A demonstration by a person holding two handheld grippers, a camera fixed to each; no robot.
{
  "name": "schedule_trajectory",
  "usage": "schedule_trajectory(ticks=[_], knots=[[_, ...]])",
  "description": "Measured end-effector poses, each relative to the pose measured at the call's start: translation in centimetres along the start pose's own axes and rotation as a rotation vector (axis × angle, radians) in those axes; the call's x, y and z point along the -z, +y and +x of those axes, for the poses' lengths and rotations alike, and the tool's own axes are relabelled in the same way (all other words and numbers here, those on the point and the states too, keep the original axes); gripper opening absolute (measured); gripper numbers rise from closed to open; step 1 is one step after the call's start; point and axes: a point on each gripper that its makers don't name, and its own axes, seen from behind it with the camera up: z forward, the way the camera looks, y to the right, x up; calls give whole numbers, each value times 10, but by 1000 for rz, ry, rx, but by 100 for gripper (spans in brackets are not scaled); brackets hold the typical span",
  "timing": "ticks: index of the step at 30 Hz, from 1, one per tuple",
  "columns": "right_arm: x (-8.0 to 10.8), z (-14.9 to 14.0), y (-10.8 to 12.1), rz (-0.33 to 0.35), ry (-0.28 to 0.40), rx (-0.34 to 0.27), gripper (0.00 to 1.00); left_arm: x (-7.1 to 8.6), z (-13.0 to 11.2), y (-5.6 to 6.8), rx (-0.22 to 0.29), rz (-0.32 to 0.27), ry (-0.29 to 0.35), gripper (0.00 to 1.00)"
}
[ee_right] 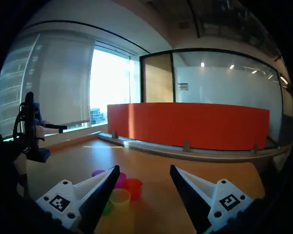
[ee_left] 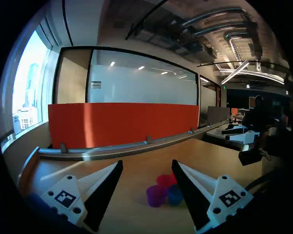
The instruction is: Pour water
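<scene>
Cups upright on the table (ee_left: 209, 156): purple cup (ee_left: 156, 195), blue cup (ee_left: 175, 194) and red cup (ee_left: 166, 180) touching, low and dead ahead between my left gripper's (ee_left: 146, 162) spread, empty fingers. Right gripper (ee_right: 143, 167) also spread and empty, with the cluster off its left finger. Nothing in the way; orange divider (ee_left: 123, 123) well beyond.

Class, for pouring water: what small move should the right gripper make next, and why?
Probably lower the right gripper toward the yellow cup, the nearest one: the gripper is open and holds nothing, so a cup must be grasped first.
</scene>
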Motion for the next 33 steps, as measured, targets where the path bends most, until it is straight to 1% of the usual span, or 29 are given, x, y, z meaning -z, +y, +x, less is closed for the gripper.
schedule_trajectory(ticks=[6,12,15,21,24,33], knots=[[-3,-5,-7,25,-25,41,100,-1,-4,2,-37,-15,-16,93],[-3,-12,-17,80,-76,70,100,-3,-8,11,-63,-57,-35,93],[-2,-14,-19,103,-99,84,100,-4,-11,15,-77,-83,-51,93],[0,-20,-24,152,-150,108,100,-5,-20,20,-110,-121,-97,93],[1,-23,-28,179,-173,118,100,-5,-27,24,-120,-143,-119,93],[1,-32,-36,222,-215,171,100,-3,-41,31,-139,-189,-155,93]])
